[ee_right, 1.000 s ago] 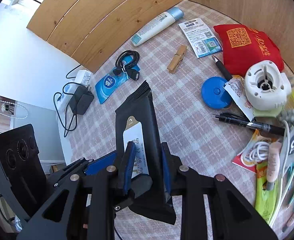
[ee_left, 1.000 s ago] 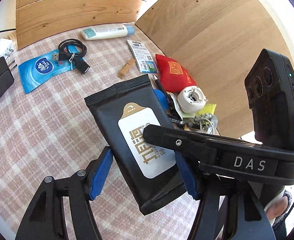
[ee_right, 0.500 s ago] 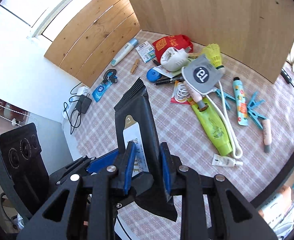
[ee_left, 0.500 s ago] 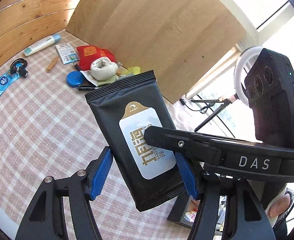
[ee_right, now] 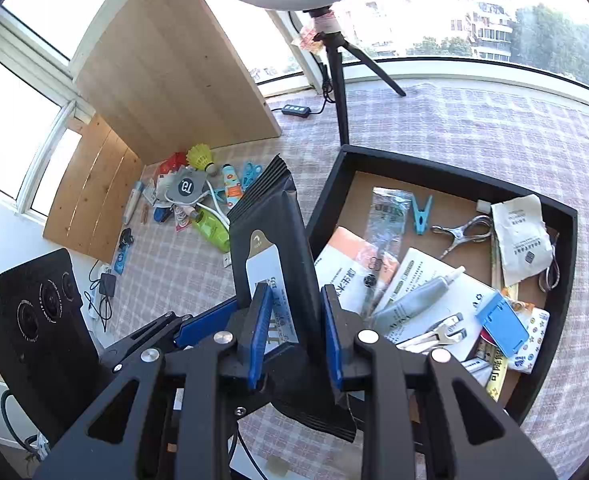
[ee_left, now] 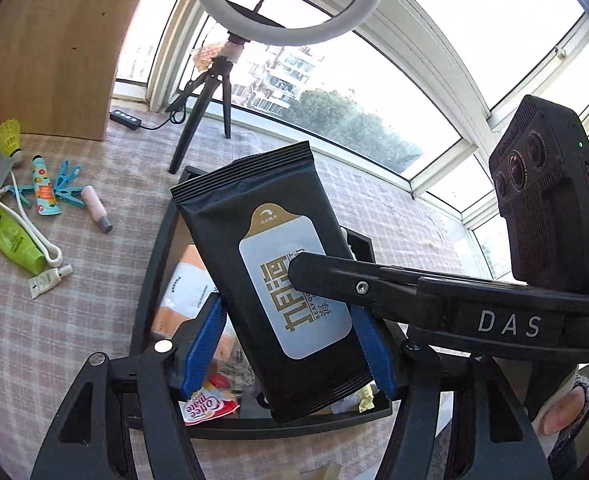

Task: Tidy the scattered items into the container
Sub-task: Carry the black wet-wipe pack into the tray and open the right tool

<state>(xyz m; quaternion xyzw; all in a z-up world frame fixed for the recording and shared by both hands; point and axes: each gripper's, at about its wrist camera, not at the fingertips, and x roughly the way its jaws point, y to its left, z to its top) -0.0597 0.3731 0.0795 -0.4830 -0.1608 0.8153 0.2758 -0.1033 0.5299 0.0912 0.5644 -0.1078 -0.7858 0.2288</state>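
Note:
A black wet-wipes pack (ee_left: 286, 280) with a white and gold label hangs in the air, held by both grippers. My left gripper (ee_left: 290, 344) is shut across its width, blue pads on both long edges. My right gripper (ee_right: 294, 332) is shut on the same pack (ee_right: 270, 232) across its thin side, near the lower end. The black container tray (ee_right: 446, 164) lies just right of the pack in the right wrist view. In the left wrist view the tray (ee_left: 150, 264) sits directly under and behind the pack, which hides much of its inside.
The tray holds several things: leaflets, a grey tube (ee_right: 410, 304), metal clips, a blue clothespin. A ring light on a tripod (ee_left: 214, 92) stands just beyond the tray. Scattered items remain on the checked cloth, among them a green tube (ee_left: 10, 240) and a yellow shuttlecock (ee_right: 200, 156).
Both grippers carried the pack up and away from the scattered pile by the wooden boards to over the black tray. Neither grip on the pack changed.

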